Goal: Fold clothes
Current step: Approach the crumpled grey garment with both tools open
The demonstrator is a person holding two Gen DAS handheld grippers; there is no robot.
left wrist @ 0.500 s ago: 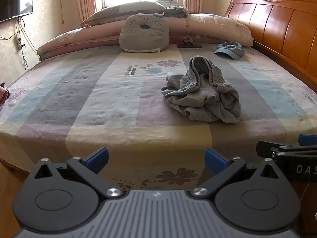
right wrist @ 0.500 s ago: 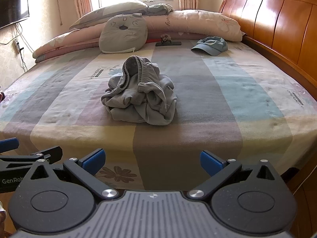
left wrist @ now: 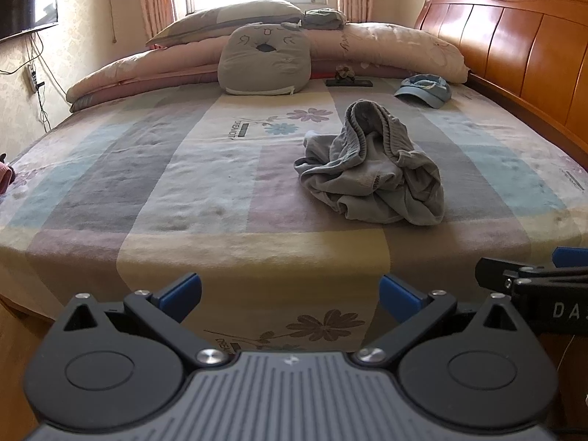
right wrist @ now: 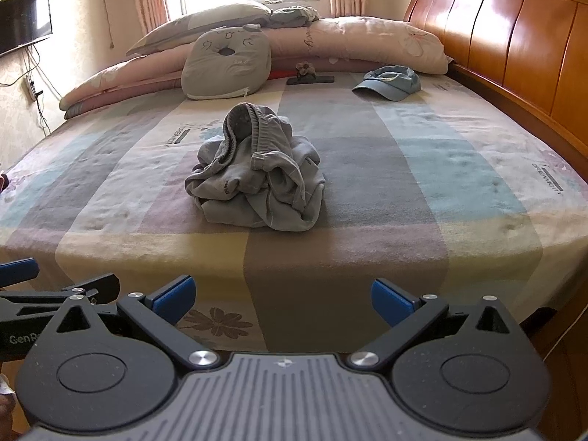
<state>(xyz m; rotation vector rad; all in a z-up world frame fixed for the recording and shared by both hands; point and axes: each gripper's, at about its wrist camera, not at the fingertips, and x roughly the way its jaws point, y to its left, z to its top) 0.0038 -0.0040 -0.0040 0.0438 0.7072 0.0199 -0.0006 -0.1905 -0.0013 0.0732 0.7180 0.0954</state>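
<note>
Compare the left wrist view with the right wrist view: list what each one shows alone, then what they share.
Only the left wrist view: the left gripper with fingers spread, and a pink item at the bed's left edge.
Only the right wrist view: the right gripper, fingers also spread and holding nothing.
Both: the crumpled grey garment on the striped bedsheet, the blue cap, the grey cushion, the wooden headboard.

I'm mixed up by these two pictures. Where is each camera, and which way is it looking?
Left wrist: rides on the left gripper, off the bed's near edge, looking across at the grey garment; its open blue fingertips show, the right gripper at the side.
Right wrist: rides on the right gripper, facing likewise; the left gripper peeks in.
Both share the garment, cushion, blue cap, headboard.
</note>
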